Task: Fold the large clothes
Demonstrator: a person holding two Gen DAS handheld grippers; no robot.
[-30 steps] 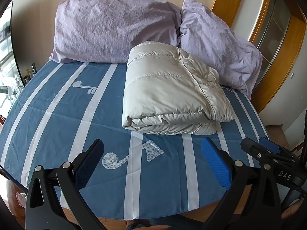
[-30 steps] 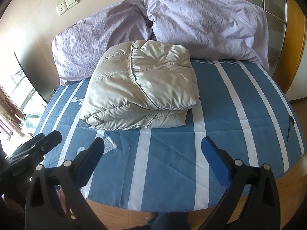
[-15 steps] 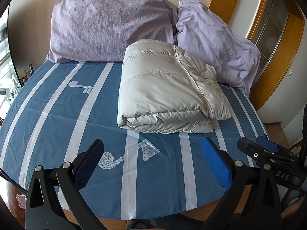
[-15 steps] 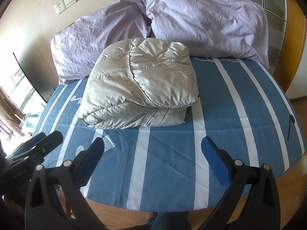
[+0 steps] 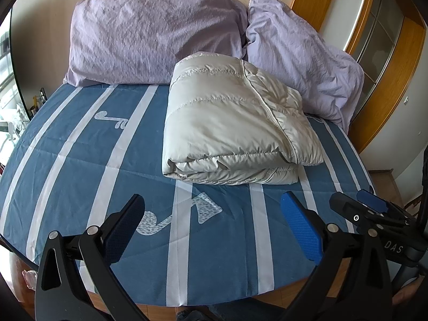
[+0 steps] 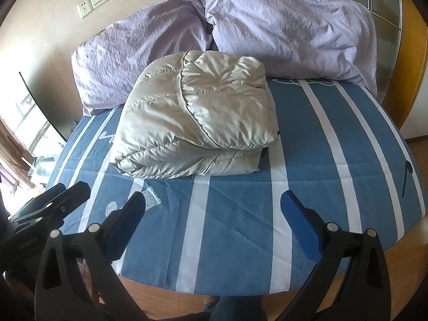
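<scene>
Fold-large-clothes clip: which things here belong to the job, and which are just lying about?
Job: jacket, folded, on the bed; left gripper and right gripper, both open, holding nothing.

Lying about: two pillows, wall sockets.

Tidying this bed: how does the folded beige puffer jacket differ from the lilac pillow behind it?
The shiny, quilted beige puffer jacket is folded into layers; the matte lilac pillow is one crinkled cushion. The jacket lies flat on the blue striped bedsheet; the pillow leans against the wall. Both are soft and puffy.

Pale grey puffer jacket folded into thick bundle, lying flat on bed, far edge touching pillows.
</scene>
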